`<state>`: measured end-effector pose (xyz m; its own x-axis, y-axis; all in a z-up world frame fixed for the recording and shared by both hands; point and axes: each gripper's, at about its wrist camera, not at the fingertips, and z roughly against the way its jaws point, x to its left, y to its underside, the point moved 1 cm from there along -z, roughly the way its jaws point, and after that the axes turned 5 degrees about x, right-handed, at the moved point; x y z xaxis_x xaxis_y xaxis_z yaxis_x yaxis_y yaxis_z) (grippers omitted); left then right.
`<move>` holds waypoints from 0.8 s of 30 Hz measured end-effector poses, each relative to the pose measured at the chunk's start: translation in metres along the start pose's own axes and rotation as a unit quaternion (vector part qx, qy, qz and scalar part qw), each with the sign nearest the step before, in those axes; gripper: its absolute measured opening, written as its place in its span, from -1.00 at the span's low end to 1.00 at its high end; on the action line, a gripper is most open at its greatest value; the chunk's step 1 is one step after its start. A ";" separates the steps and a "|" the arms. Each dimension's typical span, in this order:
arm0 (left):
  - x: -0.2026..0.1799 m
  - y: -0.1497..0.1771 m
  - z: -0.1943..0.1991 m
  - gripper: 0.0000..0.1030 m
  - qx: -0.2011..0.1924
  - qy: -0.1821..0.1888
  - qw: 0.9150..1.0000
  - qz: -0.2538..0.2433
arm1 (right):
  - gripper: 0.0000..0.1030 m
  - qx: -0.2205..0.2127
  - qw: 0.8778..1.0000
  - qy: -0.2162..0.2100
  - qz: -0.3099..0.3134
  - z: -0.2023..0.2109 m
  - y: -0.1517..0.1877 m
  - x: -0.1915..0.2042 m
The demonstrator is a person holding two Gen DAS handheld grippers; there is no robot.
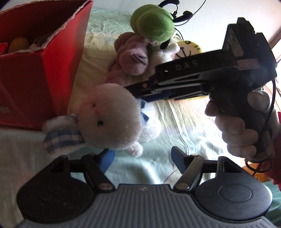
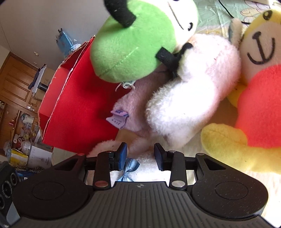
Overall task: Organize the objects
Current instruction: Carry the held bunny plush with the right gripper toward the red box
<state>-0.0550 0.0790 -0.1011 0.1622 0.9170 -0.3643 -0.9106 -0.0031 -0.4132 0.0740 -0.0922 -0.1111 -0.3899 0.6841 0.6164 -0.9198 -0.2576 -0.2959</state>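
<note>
Nearest the left wrist camera, the left claw [image 1: 142, 157] stands with its blue-padded jaws apart over a pale green bed sheet [image 1: 152, 168]; nothing lies between them, though the white plush rabbit's foot hangs just in front of the left pad. That white plush rabbit [image 1: 112, 119], with a blue checked ear and a blue ribbon at its neck, lies on the bed just beside a red cardboard box [image 1: 35, 73]. The box has a torn rim, and a yellowish round thing shows inside it.

From the right side of this view comes the right claw [image 1: 138, 91], held by a hand [image 1: 240, 126] wrapped around its black grip. Its tip reaches the back of the rabbit's head and neck; from here I cannot tell how far its jaws stand apart.

In the right wrist view the right claw [image 2: 140, 157] has its jaws narrowly parted, with white fur and the blue ribbon [image 2: 129, 168] between the pads; whether the pads press on the fur cannot be told.

Beyond the rabbit lies a heap of soft toys: a pink plush [image 1: 131, 59], with a green-headed plush [image 1: 154, 24] on top of it and a yellow smiling plush [image 1: 189, 47] with a red belly beside it. Black headphones [image 1: 173, 12] lie behind the heap.
</note>
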 end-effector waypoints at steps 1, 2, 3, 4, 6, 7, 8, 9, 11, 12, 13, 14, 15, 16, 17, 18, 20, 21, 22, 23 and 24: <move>0.001 0.000 0.000 0.41 0.001 -0.001 1.000 0.001 | -0.29 0.007 1.000 -0.007 -0.009 0.002 0.001 -0.003; 0.002 0.001 0.000 0.41 0.003 -0.003 1.000 0.000 | -0.29 0.015 1.000 -0.016 -0.017 0.004 0.002 -0.007; 0.004 0.002 0.000 0.41 0.004 -0.004 1.000 -0.002 | -0.29 0.021 0.999 -0.023 -0.020 0.005 0.003 -0.009; 0.005 0.000 0.000 0.41 0.006 -0.005 1.000 -0.003 | -0.29 0.025 0.999 -0.029 -0.021 0.007 0.005 -0.011; 0.006 0.000 0.000 0.41 0.003 -0.009 1.000 -0.003 | -0.22 0.040 0.998 -0.044 -0.015 0.009 0.008 -0.010; 0.008 0.000 0.002 0.41 0.001 -0.008 1.000 0.001 | -0.18 0.048 0.998 -0.049 -0.007 0.009 0.010 -0.007; 0.011 0.000 0.004 0.41 -0.002 -0.006 1.000 0.007 | -0.17 0.057 0.997 -0.050 0.004 0.007 0.012 -0.003; 0.015 0.002 0.005 0.41 -0.004 -0.003 1.000 0.014 | -0.16 0.067 0.996 -0.051 0.015 0.007 0.014 0.001; 0.021 0.005 0.008 0.42 -0.007 0.000 1.000 0.024 | -0.09 0.085 0.994 -0.061 0.030 0.005 0.017 0.005; 0.022 0.007 0.008 0.48 -0.007 0.000 1.000 0.025 | -0.06 0.090 0.993 -0.065 0.039 0.003 0.018 0.008; 0.022 0.008 0.006 0.49 -0.007 -0.004 1.000 0.026 | 0.02 0.093 0.992 -0.066 0.052 0.000 0.020 0.011; 0.020 0.008 0.003 0.49 -0.006 -0.011 1.000 0.026 | 0.05 0.091 0.992 -0.058 0.069 -0.002 0.020 0.016; 0.018 0.008 0.000 0.49 -0.006 -0.017 1.000 0.024 | 0.06 0.086 0.992 -0.048 0.083 -0.006 0.018 0.019; 0.016 0.007 -0.003 0.49 -0.008 -0.024 0.999 0.021 | 0.11 0.081 0.992 -0.044 0.088 -0.009 0.017 0.019; 0.014 0.006 -0.005 0.50 -0.011 -0.032 0.999 0.017 | 0.13 0.079 0.992 -0.045 0.086 -0.013 0.015 0.019; 0.013 0.005 -0.008 0.50 -0.012 -0.037 0.999 0.016 | 0.15 0.077 0.992 -0.049 0.083 -0.016 0.013 0.018; 0.015 0.001 -0.011 0.50 -0.018 -0.040 0.999 0.021 | 0.17 0.079 0.992 -0.063 0.074 -0.025 0.011 0.014; 0.016 0.001 -0.011 0.50 -0.019 -0.038 0.999 0.025 | 0.17 0.077 0.992 -0.075 0.066 -0.024 0.012 0.012; 0.017 0.001 -0.011 0.50 -0.019 -0.036 0.999 0.029 | 0.13 0.077 0.992 -0.079 0.061 -0.024 0.013 0.010; 0.016 0.001 -0.010 0.48 -0.018 -0.035 0.999 0.030 | 0.08 0.079 0.992 -0.081 0.057 -0.022 0.014 0.009; 0.015 0.002 -0.010 0.46 -0.018 -0.033 0.999 0.031 | 0.06 0.078 0.992 -0.081 0.056 -0.019 0.016 0.009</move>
<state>-0.0504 0.0889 -0.1152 0.0795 0.9393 -0.3339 -0.9040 -0.0732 -0.4212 0.0566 -0.0769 -0.1244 -0.4812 0.5295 0.6986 -0.8605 -0.4372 -0.2614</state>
